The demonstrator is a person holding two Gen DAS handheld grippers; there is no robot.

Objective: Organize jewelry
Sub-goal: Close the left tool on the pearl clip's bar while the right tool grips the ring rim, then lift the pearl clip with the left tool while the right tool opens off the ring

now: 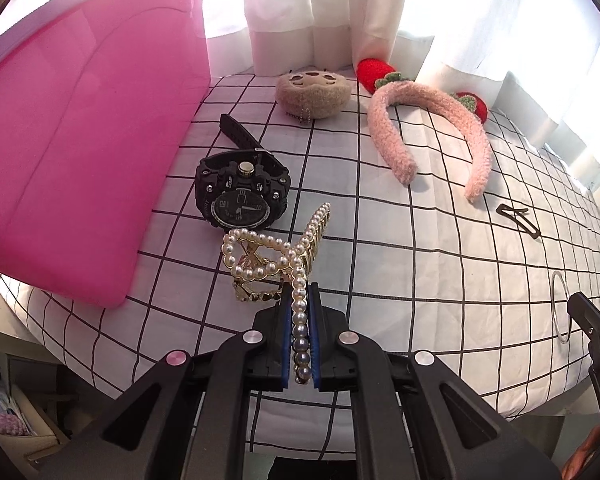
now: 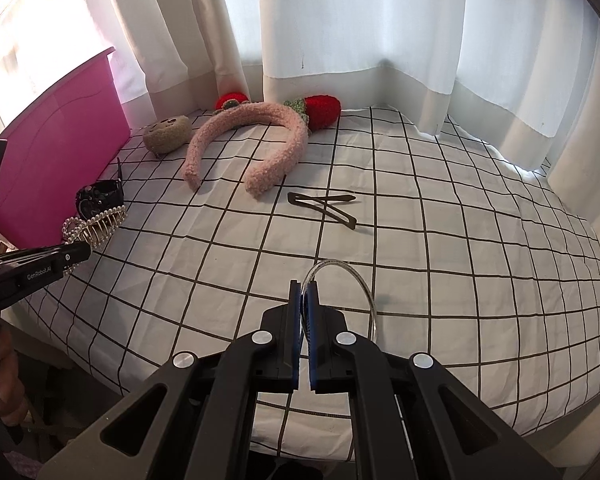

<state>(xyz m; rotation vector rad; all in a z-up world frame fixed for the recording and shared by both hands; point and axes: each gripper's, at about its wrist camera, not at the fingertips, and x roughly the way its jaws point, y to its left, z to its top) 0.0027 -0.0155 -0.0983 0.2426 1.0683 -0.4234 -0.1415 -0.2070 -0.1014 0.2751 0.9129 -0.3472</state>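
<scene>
A: Where do we stand with the jewelry?

B: Early, I'd judge. The left gripper is clenched on the pearl hair claw, one pearl arm pinched between its pads, the rest of the claw sticking out ahead of the tips. The right gripper is clamped on the thin silver bangle, which arcs out to the right of its tips, over the checked cloth.

A: And the pink box?

B: The pink box stands to the left of the left gripper, beyond the claw. I can't see inside it, so I can't tell whether anything is stored there.

A: What is left lying out?

B: The black watch lies just ahead of the left gripper, close beside the box. Farther ahead sit the tan plush charm and the fluffy pink headband with its red strawberries. The dark hair clip lies straight ahead of the right gripper, apart from the rest.

A: So two pieces in hand, four waiting?

B: That's my reading; the putting away looks mostly still to do.
</scene>
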